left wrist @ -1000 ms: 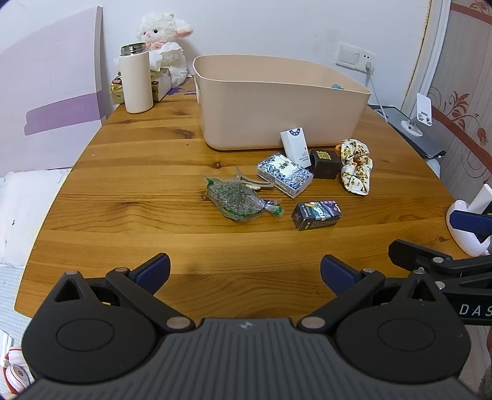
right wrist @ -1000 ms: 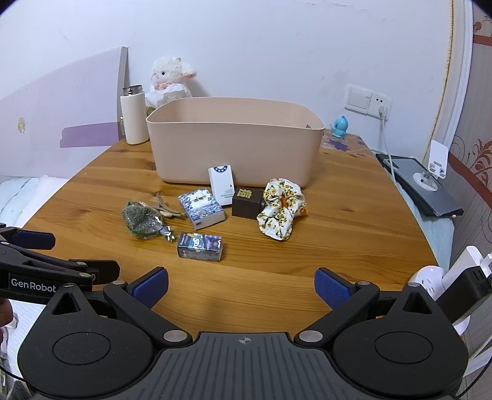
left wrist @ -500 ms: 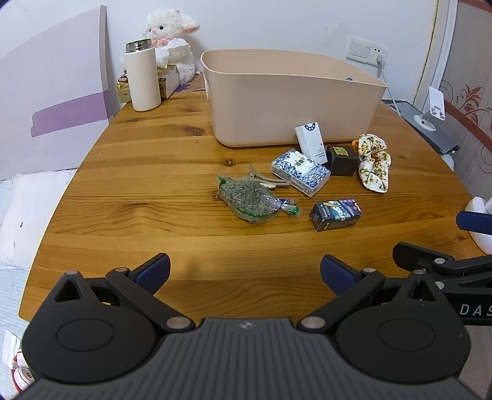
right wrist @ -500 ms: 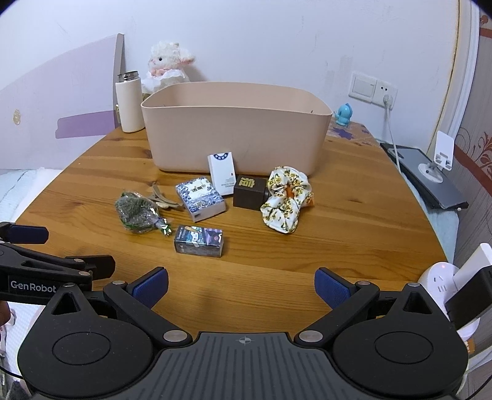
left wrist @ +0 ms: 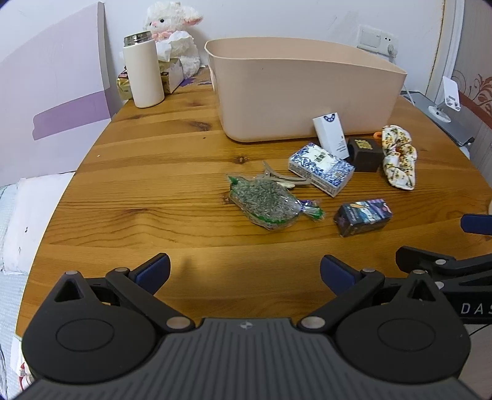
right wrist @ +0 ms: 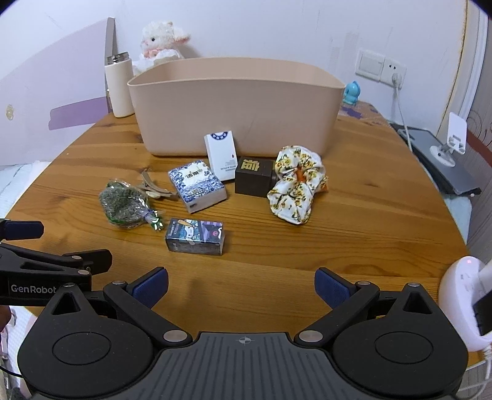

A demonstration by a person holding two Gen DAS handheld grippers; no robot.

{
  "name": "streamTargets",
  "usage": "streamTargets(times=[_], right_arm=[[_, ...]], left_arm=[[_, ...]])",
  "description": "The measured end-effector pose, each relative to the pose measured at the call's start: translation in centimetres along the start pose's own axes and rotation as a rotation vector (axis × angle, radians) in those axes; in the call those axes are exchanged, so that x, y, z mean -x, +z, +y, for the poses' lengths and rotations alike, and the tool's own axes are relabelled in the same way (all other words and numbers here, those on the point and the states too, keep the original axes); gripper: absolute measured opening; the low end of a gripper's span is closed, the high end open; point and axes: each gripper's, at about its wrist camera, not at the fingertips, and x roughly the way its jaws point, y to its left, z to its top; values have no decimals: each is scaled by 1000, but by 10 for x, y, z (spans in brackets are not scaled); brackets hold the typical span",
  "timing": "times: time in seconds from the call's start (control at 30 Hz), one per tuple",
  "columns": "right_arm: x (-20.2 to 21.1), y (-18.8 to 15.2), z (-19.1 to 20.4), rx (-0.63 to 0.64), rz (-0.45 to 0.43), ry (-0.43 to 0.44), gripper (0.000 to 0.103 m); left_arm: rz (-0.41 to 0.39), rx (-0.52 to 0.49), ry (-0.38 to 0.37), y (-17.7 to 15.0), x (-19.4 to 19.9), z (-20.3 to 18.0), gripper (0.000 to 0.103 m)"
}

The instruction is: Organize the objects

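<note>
Since 1.0 s ago both views have closed in slightly on the clutter; items sit larger and lower in frame, none displaced. Left gripper (left wrist: 244, 269) and right gripper (right wrist: 241, 284): both with jaws spread wide, holding nothing, hovering above the near table edge. All loose items lie ahead on the wooden table (right wrist: 369, 215), in front of the beige bin (right wrist: 235, 114), none yet inside as far as visible. Nearest is the dark illustrated box (right wrist: 194, 237), lying flat, long axis roughly left-right across the right gripper's line of sight, just ahead and slightly left of it; from the left gripper it lies ahead and well to the right (left wrist: 363, 216). Judgement: right hand is the nearer one; jaws would close across the box's short width with little wrist turn. The green packet (left wrist: 266, 200) lies directly ahead of the left gripper, long axis diagonal. Beyond: blue-white patterned box (right wrist: 196, 185), white box (right wrist: 220, 154) leaning on the bin, brown box (right wrist: 254, 180), floral scrunchie (right wrist: 295, 187), hair clips (right wrist: 153, 189). Surface: varnished pine, hard. Room: white wall, thermos (left wrist: 143, 69), plush lamb (left wrist: 172, 21) behind.
</note>
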Motion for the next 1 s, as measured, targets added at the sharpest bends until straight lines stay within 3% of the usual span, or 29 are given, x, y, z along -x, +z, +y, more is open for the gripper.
streamTargets(times=[0.5,0.87,1.0], right_arm=[[-48,16,1,-24,73,-1,103],[-66,29,6,11,43,52,101],[-71,36,12,41,28,87,93]], left_arm=[[29,-14,-50,20,-50,9,103],[-14,-62,-83,36,-70,19,103],[-16,-70,-93,42,-76,24,102]])
